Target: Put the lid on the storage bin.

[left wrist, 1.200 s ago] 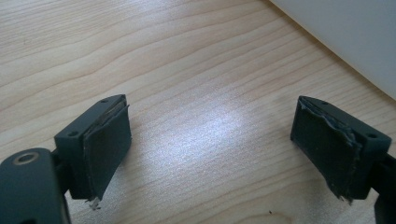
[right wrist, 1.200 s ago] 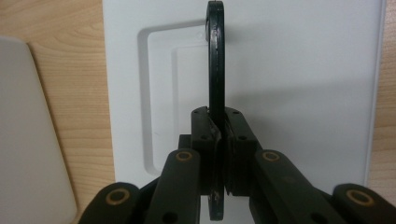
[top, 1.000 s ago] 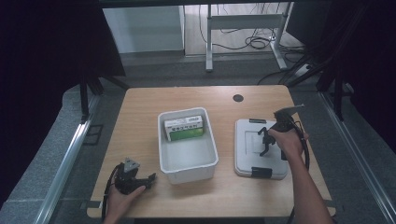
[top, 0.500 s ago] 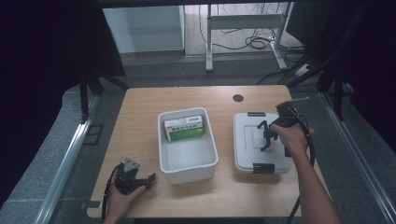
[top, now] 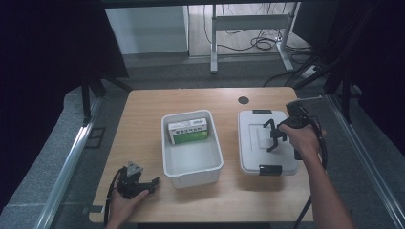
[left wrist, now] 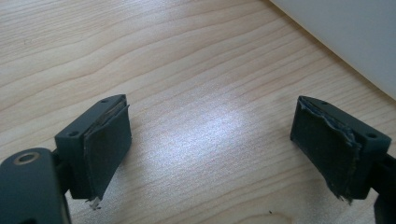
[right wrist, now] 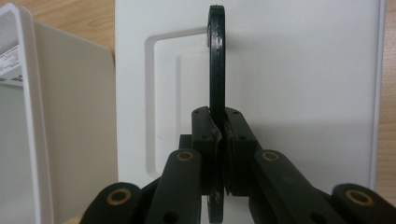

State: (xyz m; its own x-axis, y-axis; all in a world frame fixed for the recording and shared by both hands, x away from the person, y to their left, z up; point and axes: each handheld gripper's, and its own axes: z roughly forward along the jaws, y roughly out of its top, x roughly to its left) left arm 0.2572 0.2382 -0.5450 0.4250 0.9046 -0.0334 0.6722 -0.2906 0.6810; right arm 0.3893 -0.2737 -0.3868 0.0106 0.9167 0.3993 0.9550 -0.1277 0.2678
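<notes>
The lid (top: 267, 140) is a flat white rectangle with rounded corners, a shallow stepped panel pressed into its middle, and dark clips at its near and far edges. A thin black handle (right wrist: 216, 70) stands upright on edge over that panel. The lid lies at the right of the worktop (top: 143, 119), just beside the bin (top: 192, 168) and apart from it. The right gripper (top: 274, 136) is over the lid's middle, its fingers (right wrist: 201, 135) clamped tight on the handle. The bin is an open white tub with plain walls, standing at the middle of the worktop. Inside it a green and white box (top: 189, 131) leans against the far wall, and the rest of its floor is bare. The left gripper (top: 143, 183) rests at the near left corner of the worktop, fingers (left wrist: 105, 144) spread wide with nothing between them but wood.
</notes>
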